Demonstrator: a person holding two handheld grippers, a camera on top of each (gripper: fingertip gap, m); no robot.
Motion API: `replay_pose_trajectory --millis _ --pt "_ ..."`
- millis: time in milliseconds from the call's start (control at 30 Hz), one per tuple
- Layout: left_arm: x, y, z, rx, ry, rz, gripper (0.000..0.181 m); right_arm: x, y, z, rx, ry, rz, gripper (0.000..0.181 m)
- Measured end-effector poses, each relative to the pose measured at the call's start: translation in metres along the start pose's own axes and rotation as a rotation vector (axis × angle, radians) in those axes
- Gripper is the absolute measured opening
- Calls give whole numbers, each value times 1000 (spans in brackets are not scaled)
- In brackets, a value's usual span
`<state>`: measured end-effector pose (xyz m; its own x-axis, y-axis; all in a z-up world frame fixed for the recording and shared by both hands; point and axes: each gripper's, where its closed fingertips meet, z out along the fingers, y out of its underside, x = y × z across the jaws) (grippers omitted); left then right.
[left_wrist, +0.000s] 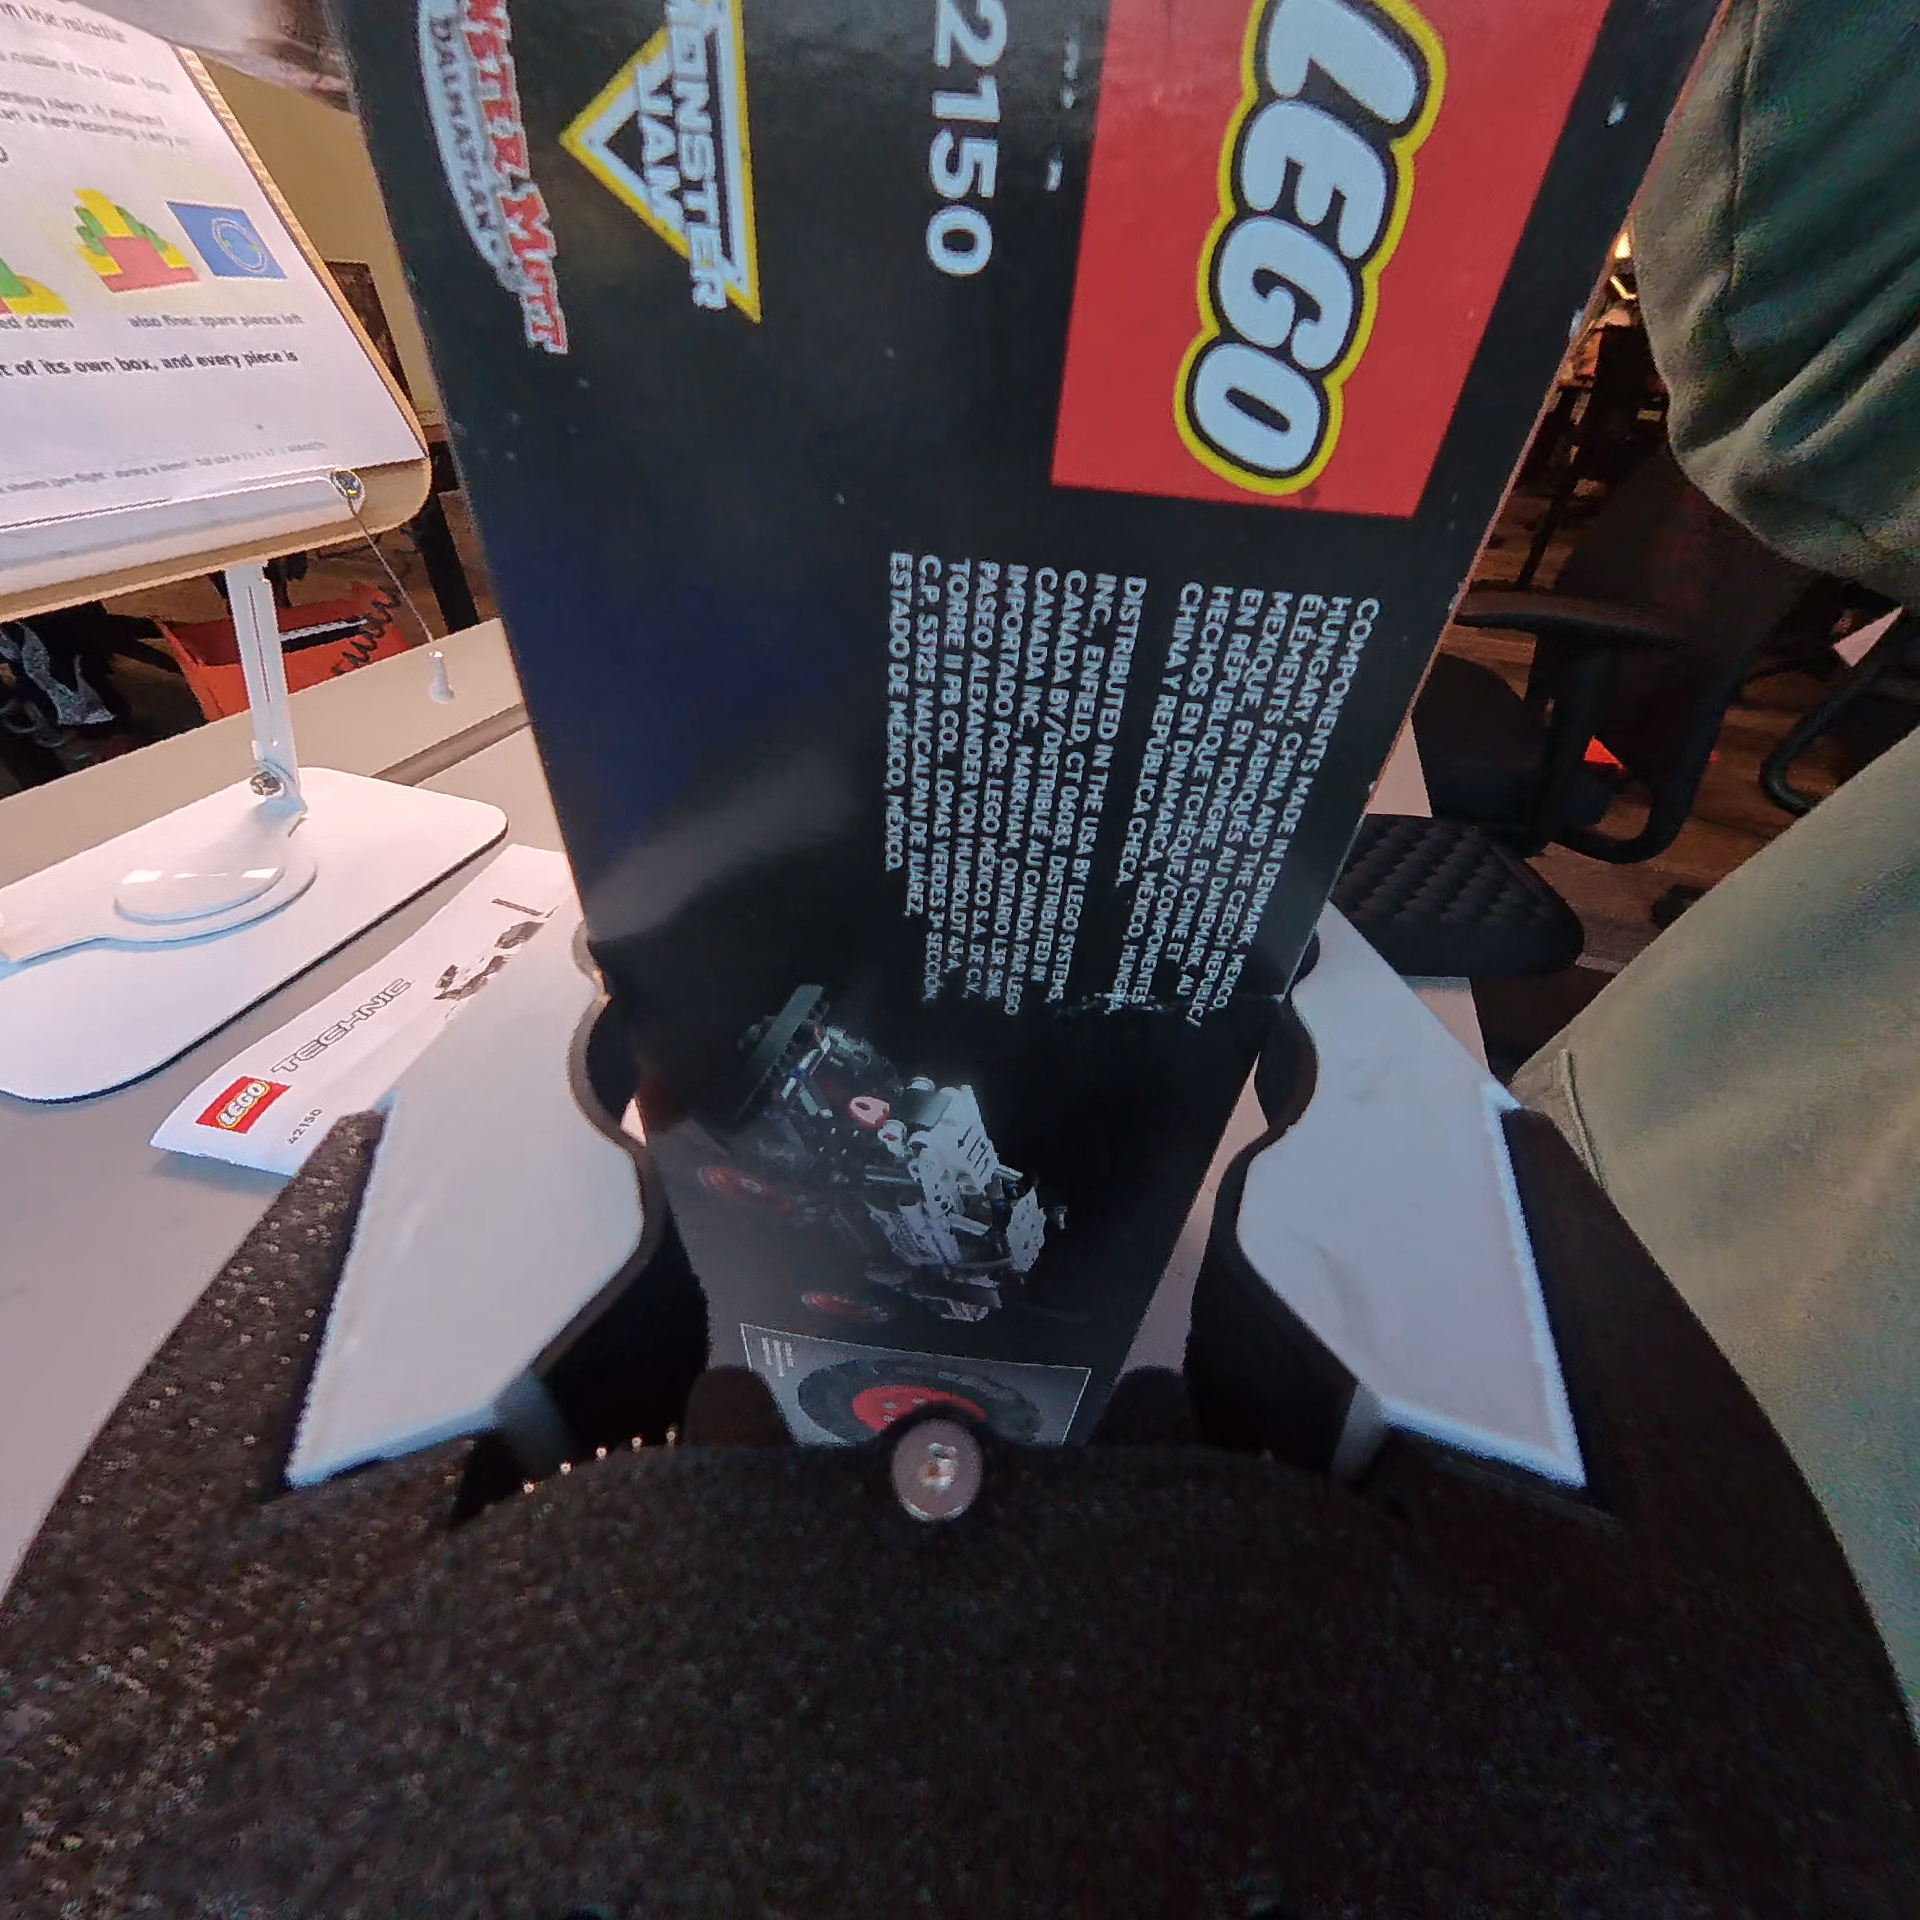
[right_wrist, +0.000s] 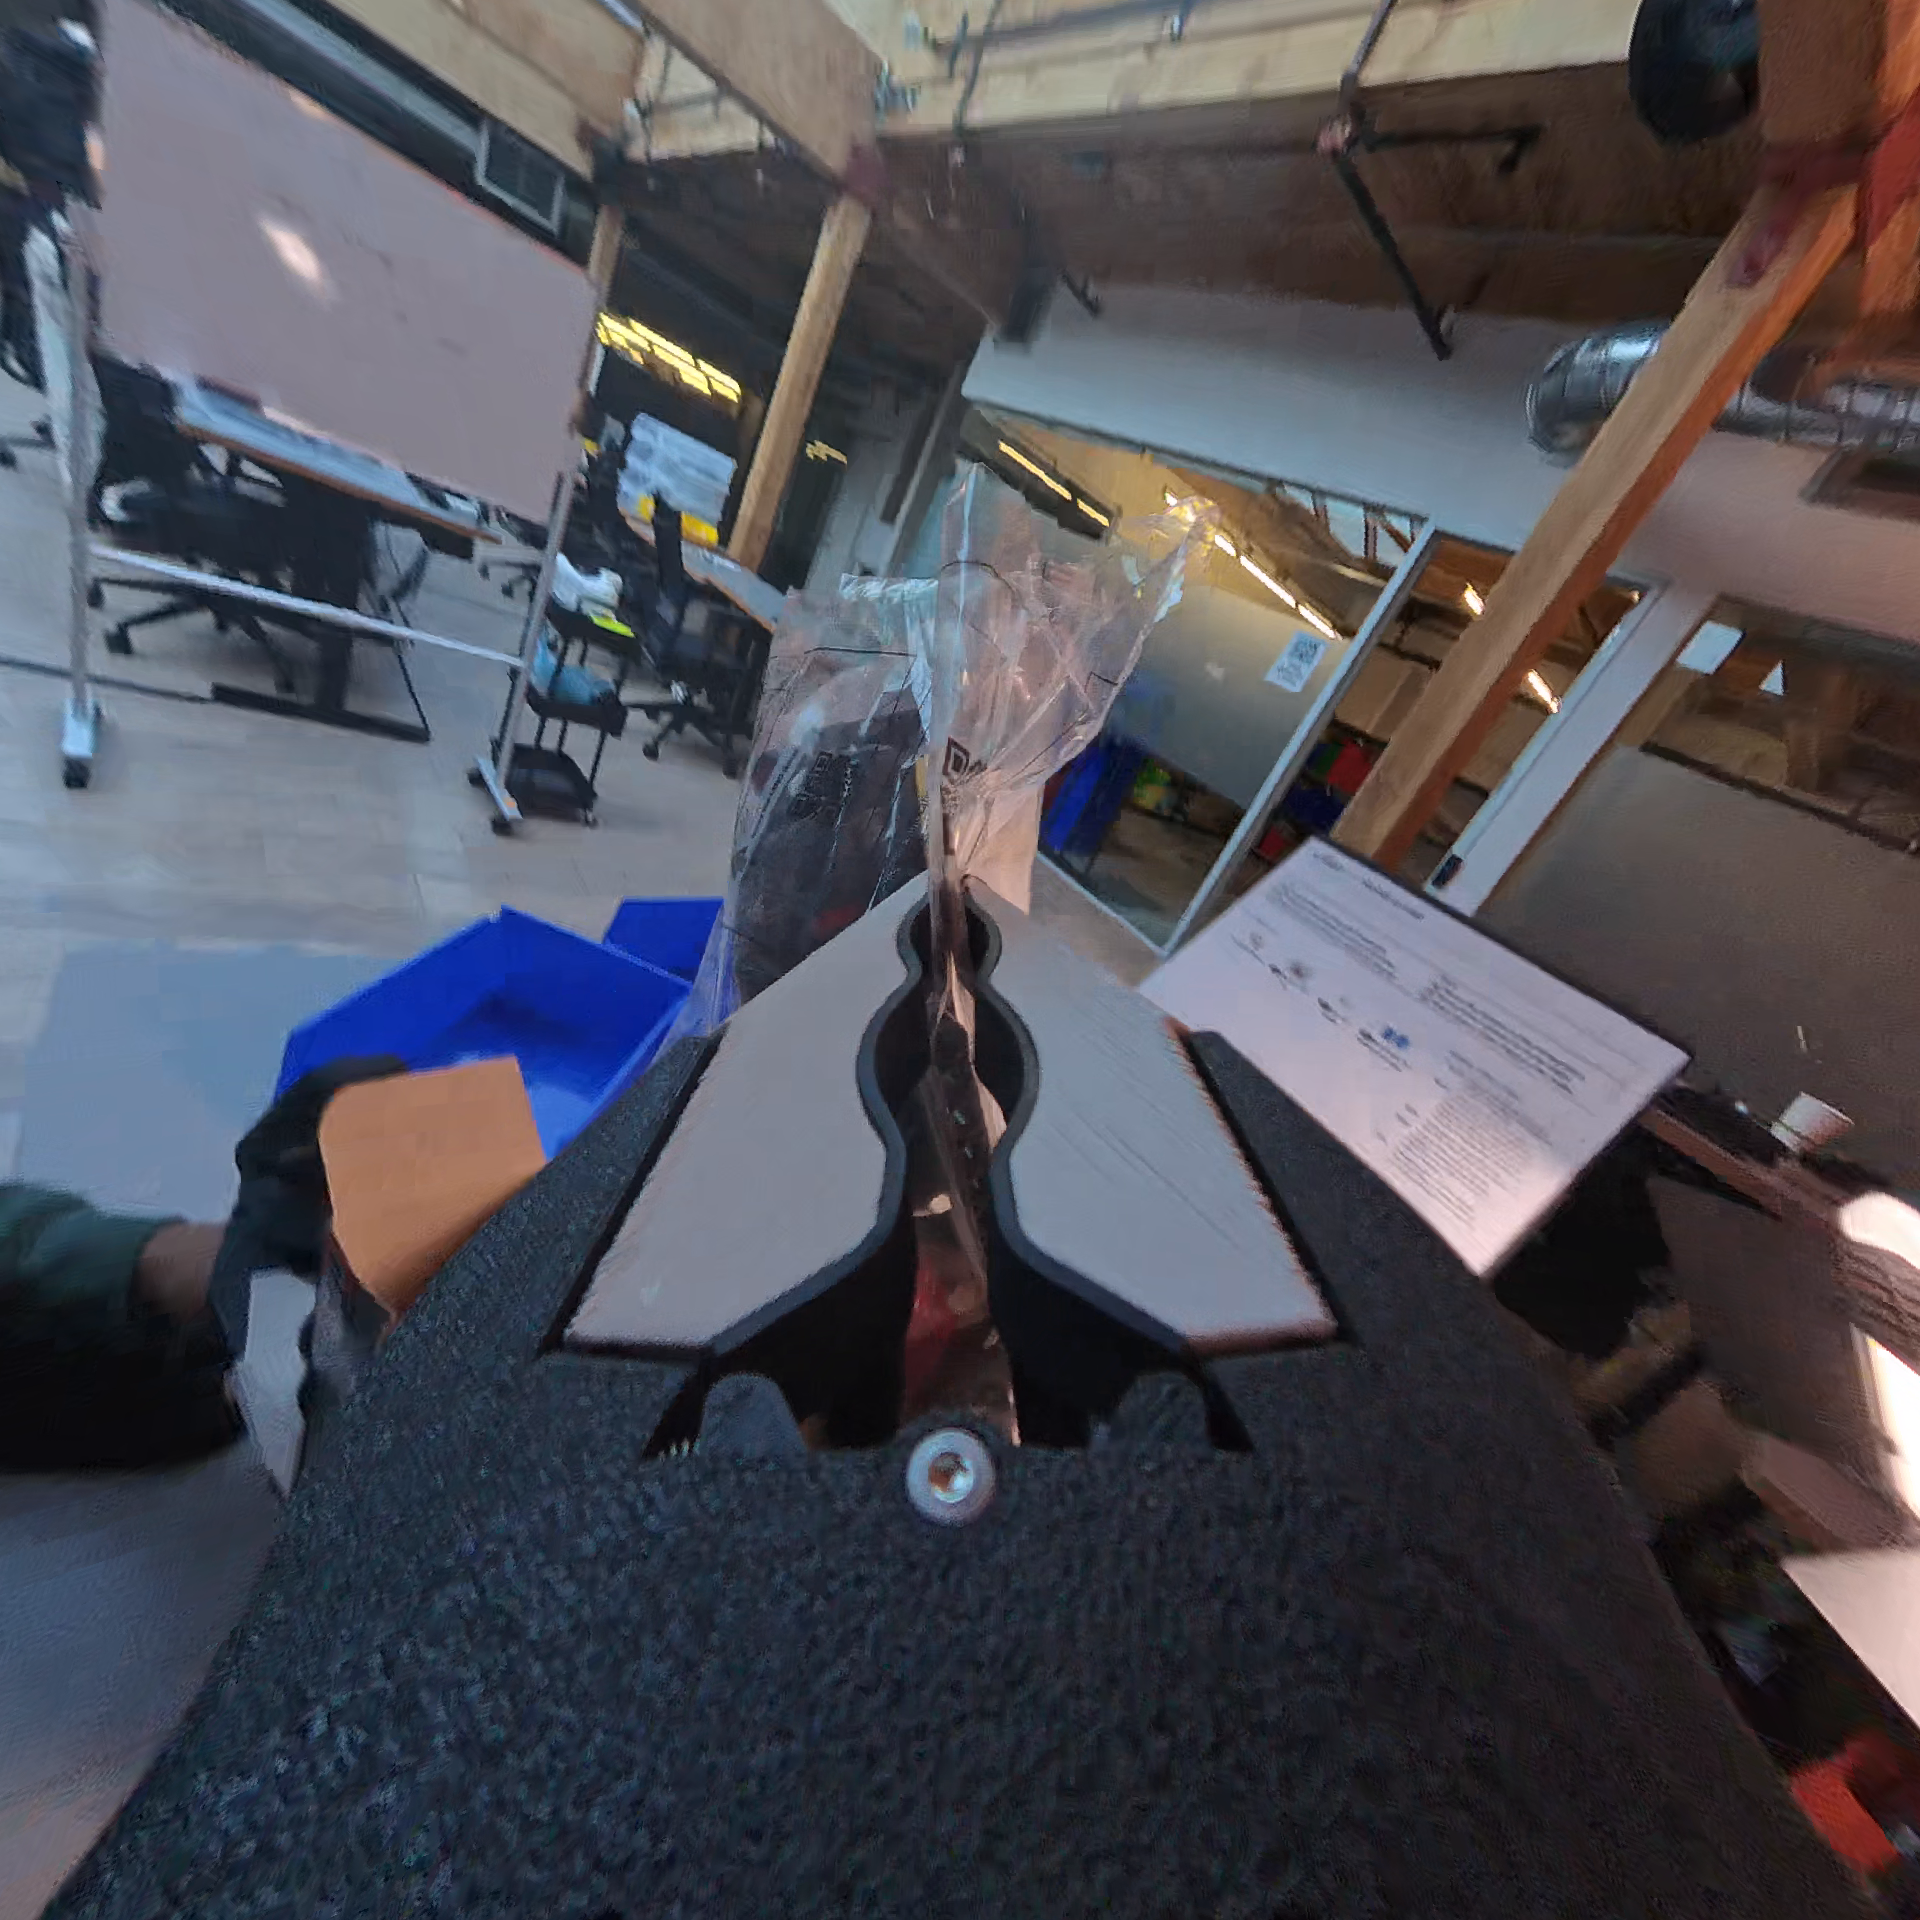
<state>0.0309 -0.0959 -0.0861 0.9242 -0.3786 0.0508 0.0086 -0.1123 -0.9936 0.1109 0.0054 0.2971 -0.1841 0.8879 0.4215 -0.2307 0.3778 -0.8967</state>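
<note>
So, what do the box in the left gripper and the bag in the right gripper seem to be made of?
Black box: likely printed cardboard with a slight sheen; flat stiff panels, soft reflections. The left gripper clamps it. Clear bag: thin transparent plastic film, glossy; wrinkles, highlights, the room shows through. The right gripper pinches it.

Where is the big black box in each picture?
Left wrist view: the black box fills the middle, gripped between the left gripper fingers.
Right wrist view: only its brown inner flap seems to show, lower left, beside a gloved hand.
Shared landmark: the instruction sheet on a stand.
</note>
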Motion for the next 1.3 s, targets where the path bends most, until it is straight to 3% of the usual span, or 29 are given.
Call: replay_pose_trajectory --millis 67,133,267,333,400,600,733,900,1100,1300 --pt "-1 0 1 10 -2 -11 121 -15 -15 28 93 -23 46 0" --pt "-2 0 0 18 -8 -15 121 -35 -11 52 181 -63 138 0" --pt "-4 -1 -5 45 -23 -24 121 -76 54 82 243 -68 277 0" --pt "-7 -1 -9 50 -43 -26 121 -94 96 85 197 -76 342 0" --pt "-8 -1 -8 46 -48 -24 121 -91 108 74 244 -40 387 0" --pt "2 -4 -3 54 -13 14 120 -74 111 64 173 64 213 0" --pt "0 -2 -5 55 -28 1 120 -90 111 77 86 72 -49 0" --pt "-1 -1 -5 51 -39 -2 120 -117 118 94 25 28 -88 0" --pt "-1 -2 -6 52 -38 9 119 -133 110 90 49 -77 51 0" --pt "-2 1 -2 17 -53 28 119 -142 89 113 175 -194 294 0"
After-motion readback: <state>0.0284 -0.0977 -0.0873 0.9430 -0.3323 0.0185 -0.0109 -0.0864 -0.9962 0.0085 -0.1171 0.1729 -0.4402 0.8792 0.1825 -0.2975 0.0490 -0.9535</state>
